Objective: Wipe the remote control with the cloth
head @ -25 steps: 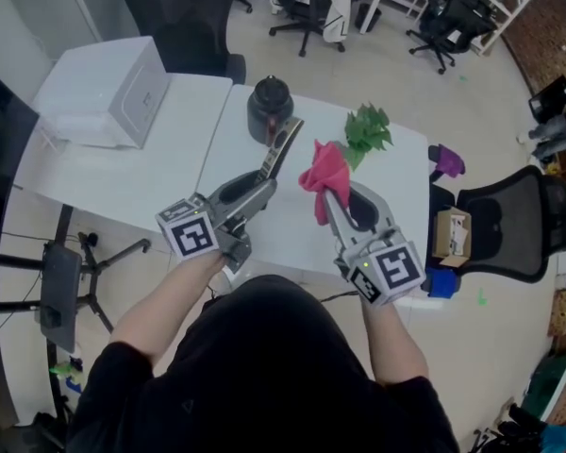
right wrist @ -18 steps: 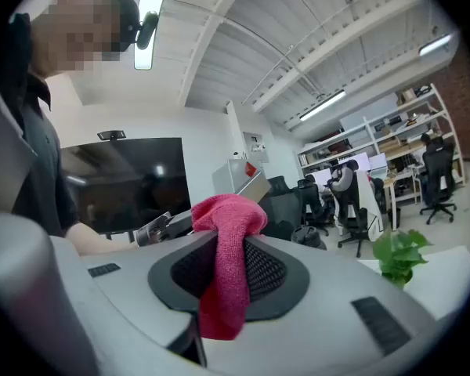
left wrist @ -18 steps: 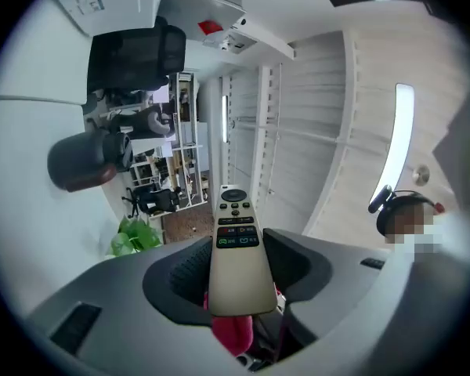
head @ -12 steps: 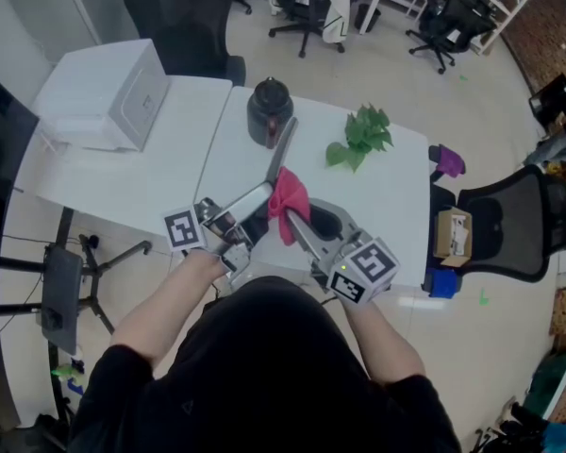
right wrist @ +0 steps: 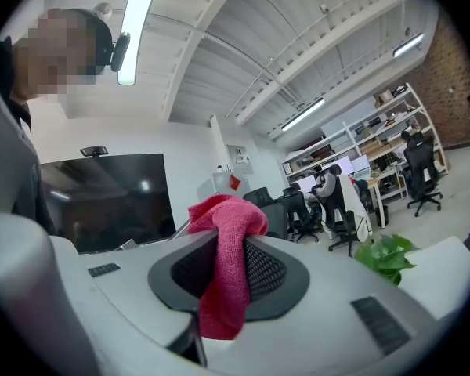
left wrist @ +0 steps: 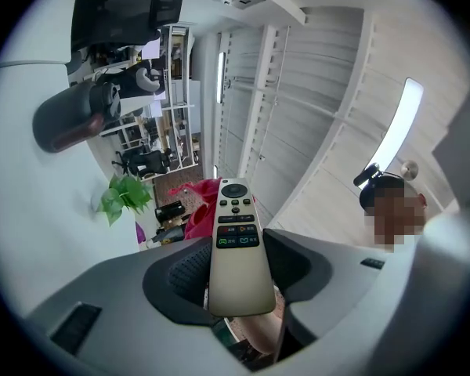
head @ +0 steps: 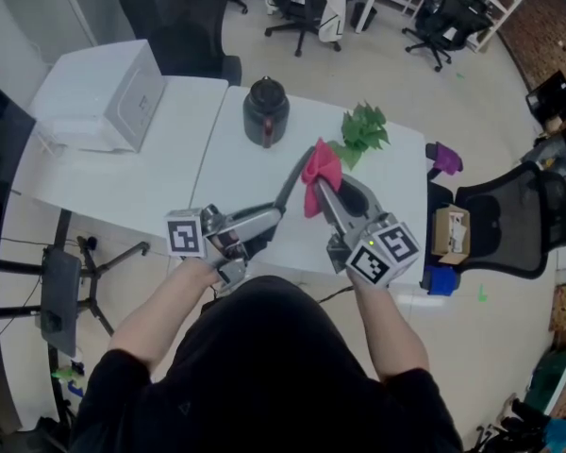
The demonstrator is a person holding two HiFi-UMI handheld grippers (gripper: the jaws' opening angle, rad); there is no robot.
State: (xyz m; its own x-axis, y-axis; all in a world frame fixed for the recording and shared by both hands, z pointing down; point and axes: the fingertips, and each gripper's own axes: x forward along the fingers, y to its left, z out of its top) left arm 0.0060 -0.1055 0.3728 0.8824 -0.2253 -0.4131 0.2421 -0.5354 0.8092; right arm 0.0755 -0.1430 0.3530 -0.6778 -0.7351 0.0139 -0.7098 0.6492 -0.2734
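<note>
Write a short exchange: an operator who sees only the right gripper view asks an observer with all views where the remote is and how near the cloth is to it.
Operator: I see only the cloth pinched in the right tool. Where is the remote?
Observer: The left tool grips it by its lower end, with the button end sticking out past the jaws.
Operator: How near is my cloth to it?
Observer: In the head view the cloth sits right at the remote's far end. I can't confirm that they touch.
</note>
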